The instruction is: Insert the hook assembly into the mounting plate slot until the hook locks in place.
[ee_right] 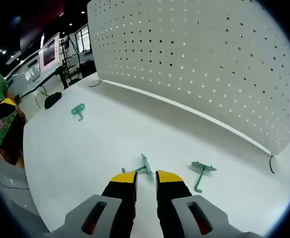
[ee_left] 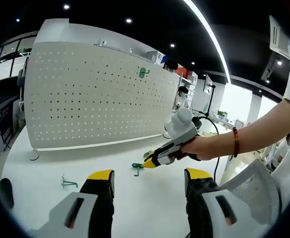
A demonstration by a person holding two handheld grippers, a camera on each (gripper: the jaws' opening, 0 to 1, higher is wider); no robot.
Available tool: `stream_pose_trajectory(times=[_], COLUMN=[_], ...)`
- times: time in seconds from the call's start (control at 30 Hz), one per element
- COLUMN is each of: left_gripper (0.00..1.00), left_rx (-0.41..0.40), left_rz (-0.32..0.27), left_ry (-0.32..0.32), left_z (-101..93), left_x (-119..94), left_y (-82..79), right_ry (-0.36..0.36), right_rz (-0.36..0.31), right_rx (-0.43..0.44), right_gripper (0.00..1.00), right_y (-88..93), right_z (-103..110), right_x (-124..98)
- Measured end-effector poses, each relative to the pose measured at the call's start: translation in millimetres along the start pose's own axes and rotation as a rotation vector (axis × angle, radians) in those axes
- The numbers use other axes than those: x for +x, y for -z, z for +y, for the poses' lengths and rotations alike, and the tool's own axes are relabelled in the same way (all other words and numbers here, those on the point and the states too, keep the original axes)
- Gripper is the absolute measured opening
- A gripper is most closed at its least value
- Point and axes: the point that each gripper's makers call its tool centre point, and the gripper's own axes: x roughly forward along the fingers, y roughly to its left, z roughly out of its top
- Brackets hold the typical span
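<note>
Reaching low over table (ee_right: 75, 153) | right gripper (ee_right: 145, 177) narrow near hook (ee_right: 145, 166) | left gripper (ee_left: 149, 178) wide

Hooks scattered on the surface in front of an upright pegboard.

In the left gripper view, the pegboard (ee_left: 93, 96) stands on the surface (ee_left: 150, 198) behind everything, with one hook (ee_left: 144, 72) hung near its upper right. A loose hook (ee_left: 68, 182) lies to the left just ahead of the left tool (ee_left: 149, 179); another hook (ee_left: 137, 168) lies further back, just beside the tip of the right tool (ee_left: 152, 162), which comes in from the right. In the right gripper view, one hook (ee_right: 144, 166) lies just ahead of the right tool (ee_right: 145, 178), a second (ee_right: 202, 174) to its right, a third (ee_right: 78, 110) well apart at far left, the pegboard (ee_right: 204, 59) behind them.
</note>
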Motion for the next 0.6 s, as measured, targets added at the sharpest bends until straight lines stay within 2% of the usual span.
stream_pose_trajectory(times=[0.6], left_gripper=[0.59], left_rx=[-0.015], left_rz=[0.012], left_ry=[-0.011], left_z=[8.2], left_x=[-1.2], left_y=[5.8], right_ry=[0.011], right_rz=[0.047], right_rx=[-0.033], right_gripper=[0.06], right_y=[6.5], right_z=[-1.8], right_x=[12.0])
